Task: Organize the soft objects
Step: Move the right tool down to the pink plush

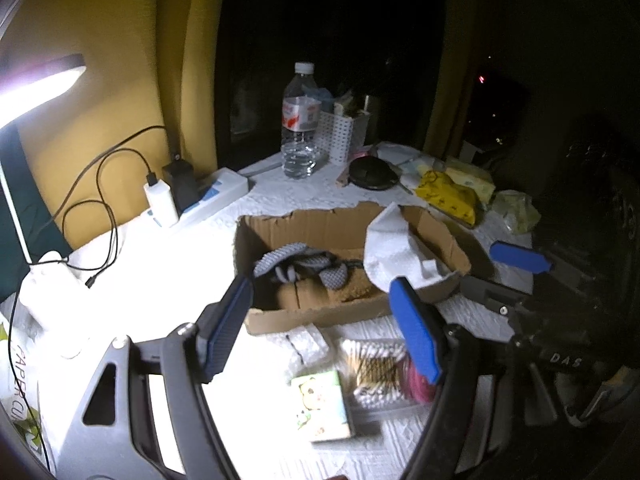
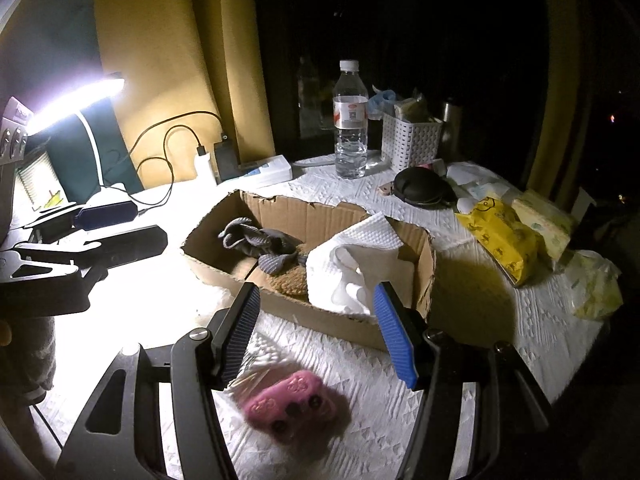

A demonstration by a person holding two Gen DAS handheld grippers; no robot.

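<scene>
An open cardboard box [image 1: 304,224] [image 2: 280,210] sits mid-table. It holds grey knitted gloves [image 1: 298,266] [image 2: 260,244], a brown fuzzy item [image 2: 288,280] and white paper towel [image 1: 394,248] [image 2: 352,268] draped over its right end. A pink plush toy [image 2: 290,402] lies on the cloth in front of the box, by a bag of cotton swabs [image 1: 376,366]. My left gripper [image 1: 320,312] is open and empty, just short of the box. My right gripper [image 2: 316,320] is open and empty above the pink toy; it also shows in the left wrist view [image 1: 500,268].
A small tissue pack [image 1: 322,406] lies near the swabs. Behind the box stand a water bottle [image 2: 351,120], a white basket [image 2: 408,140], a black pouch [image 2: 422,186], a power strip with chargers [image 1: 200,196] and yellow packets [image 2: 500,240]. A bright lamp [image 2: 76,100] is left.
</scene>
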